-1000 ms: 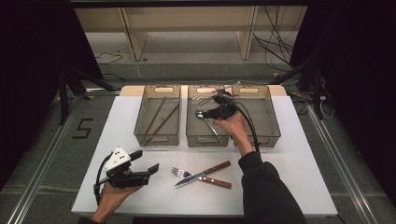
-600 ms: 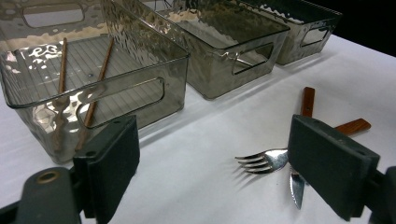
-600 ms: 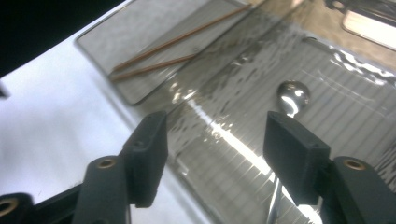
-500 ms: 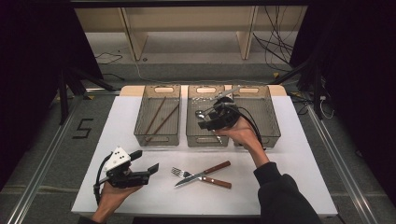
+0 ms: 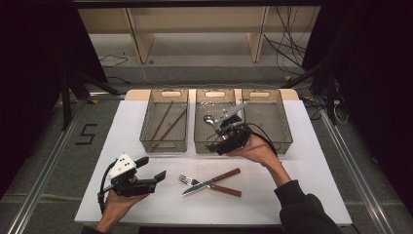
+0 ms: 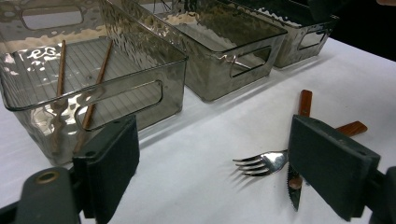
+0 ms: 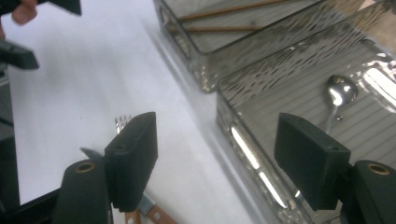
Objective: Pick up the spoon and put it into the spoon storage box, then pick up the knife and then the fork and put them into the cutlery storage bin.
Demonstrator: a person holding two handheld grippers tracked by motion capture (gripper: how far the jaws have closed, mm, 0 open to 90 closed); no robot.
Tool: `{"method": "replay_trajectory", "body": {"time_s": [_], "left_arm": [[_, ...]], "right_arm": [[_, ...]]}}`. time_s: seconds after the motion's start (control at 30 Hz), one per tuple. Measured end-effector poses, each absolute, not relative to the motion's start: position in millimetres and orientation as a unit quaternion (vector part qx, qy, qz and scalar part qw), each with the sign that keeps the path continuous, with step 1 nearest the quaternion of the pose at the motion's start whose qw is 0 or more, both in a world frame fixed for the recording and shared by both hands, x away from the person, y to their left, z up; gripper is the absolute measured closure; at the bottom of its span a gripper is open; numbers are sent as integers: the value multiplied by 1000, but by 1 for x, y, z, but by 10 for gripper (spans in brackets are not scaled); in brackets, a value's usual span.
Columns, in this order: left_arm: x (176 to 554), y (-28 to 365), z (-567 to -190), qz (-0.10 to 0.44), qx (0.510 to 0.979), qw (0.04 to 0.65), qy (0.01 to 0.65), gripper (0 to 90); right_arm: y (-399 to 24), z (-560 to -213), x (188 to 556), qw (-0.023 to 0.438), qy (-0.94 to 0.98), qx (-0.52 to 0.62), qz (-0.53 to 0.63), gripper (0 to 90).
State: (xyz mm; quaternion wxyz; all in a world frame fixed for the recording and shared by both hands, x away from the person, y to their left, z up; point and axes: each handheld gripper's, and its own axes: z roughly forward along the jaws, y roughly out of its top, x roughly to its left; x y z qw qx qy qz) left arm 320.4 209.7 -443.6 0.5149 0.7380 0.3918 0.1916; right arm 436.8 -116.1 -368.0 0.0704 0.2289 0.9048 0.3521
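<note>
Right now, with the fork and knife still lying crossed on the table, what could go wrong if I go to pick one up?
The knife lies across the fork, so closing on one could drag or flip the other. The open left gripper faces the tines and serrated blade, so it may catch both together. The open right gripper hangs by the front wall of the middle bin, where the spoon rests; swinging down, it could clip that rim.

Right claw (image 5: 217,147) has drawn back from the middle bin (image 5: 214,142).

Floor (image 5: 58,161) — black numeral 5 (image 5: 86,134)
</note>
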Motion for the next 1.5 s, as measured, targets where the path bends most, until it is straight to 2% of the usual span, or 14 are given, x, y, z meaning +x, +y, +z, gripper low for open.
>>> {"method": "replay_trajectory", "body": {"time_s": [0.5,1.0,1.5], "left_arm": [[322,208,-443,191,736,519,390,163],[322,209,-443,189,736,520,390,162],[321,209,-444,189,737,519,390,162]], "right_arm": [[-121,-388,421,65,930,182,312,285],[-116,-406,414,61,946,161,275,227],[-111,-420,411,64,961,137,230,267]]}}
